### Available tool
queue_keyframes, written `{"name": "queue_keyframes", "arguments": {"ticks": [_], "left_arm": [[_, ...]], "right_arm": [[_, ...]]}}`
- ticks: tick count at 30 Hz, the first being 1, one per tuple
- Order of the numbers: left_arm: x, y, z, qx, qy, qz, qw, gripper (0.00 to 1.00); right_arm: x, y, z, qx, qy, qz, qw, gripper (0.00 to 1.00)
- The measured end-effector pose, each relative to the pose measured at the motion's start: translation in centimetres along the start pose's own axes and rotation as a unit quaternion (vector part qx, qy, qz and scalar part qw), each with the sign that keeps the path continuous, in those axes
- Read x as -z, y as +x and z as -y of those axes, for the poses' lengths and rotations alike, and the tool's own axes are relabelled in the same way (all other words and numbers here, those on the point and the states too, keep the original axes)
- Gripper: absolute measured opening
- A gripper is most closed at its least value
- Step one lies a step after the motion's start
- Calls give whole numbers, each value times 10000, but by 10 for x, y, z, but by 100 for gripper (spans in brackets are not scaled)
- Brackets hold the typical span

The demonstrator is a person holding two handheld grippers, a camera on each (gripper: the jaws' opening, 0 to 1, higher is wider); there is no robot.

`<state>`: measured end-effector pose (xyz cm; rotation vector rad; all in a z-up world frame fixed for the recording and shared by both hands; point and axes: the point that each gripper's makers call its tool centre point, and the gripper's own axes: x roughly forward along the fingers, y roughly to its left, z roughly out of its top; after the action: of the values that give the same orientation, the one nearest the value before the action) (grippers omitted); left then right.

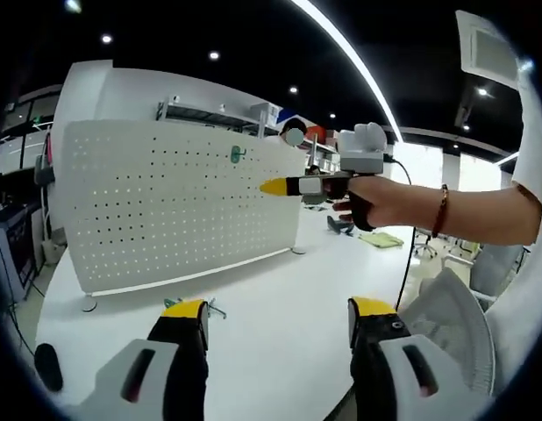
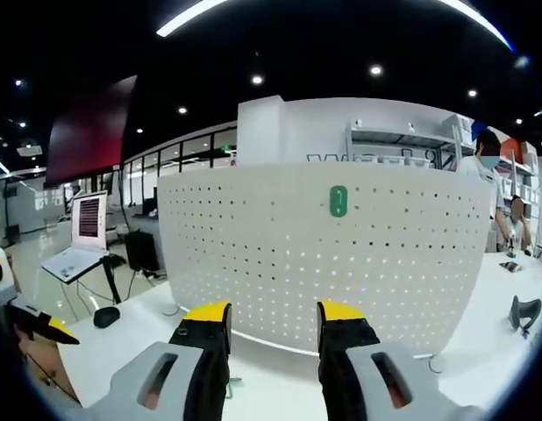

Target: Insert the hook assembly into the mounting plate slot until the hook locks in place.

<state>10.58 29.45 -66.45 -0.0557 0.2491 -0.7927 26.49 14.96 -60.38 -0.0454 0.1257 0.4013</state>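
The white pegboard mounting plate (image 2: pixel 324 254) stands upright on feet on the white table (image 1: pixel 280 324), its perforated face turned toward both tools so the holes can be reached head-on. A green hook piece (image 2: pixel 338 201) sits on the plate's face high up near the middle; whether it is fully locked cannot be judged at this range. The right tool (image 2: pixel 273 316) is aimed squarely at the plate, just below the green piece, jaws wide apart with nothing between them. Seen from the left gripper view, the right tool (image 1: pixel 273 186) is held level by a hand (image 1: pixel 376 200), its yellow tip close to the plate face, below and to the right of the green piece. The left tool (image 1: pixel 280 317) hangs back from the plate, low over the table, jaws wide and empty. A small metal hook part (image 1: pixel 215 308) lies on the table in front of the plate's lower edge, seemingly awaiting pickup.
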Motion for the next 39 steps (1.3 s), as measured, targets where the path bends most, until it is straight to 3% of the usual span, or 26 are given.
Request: {"name": "queue_keyframes", "arguments": {"ticks": [2, 4, 8, 13, 29, 39], "left_arm": [[2, 6, 0, 17, -68, -30, 10000, 65], [5, 11, -5, -189, 21, -224, 9996, 65], [0, 21, -7, -245, -47, -84, 9997, 67], [5, 30, -14, -371, 74, -258, 9990, 69], [8, 53, -36, -881, -151, -420, 9951, 64], [20, 66, -40, -827, -54, -676, 9943, 63]], "right_arm": [[3, 1, -5, -130, 112, -3, 9999, 40], [8, 1, -8, -234, 40, -68, 9997, 40], [14, 4, -6, -319, 24, -43, 9995, 42], [21, 5, -8, -469, 23, -64, 9989, 42], [18, 2, -7, -788, 123, 66, 9968, 42], [25, -2, -18, -994, 103, -5, 9950, 42]]}}
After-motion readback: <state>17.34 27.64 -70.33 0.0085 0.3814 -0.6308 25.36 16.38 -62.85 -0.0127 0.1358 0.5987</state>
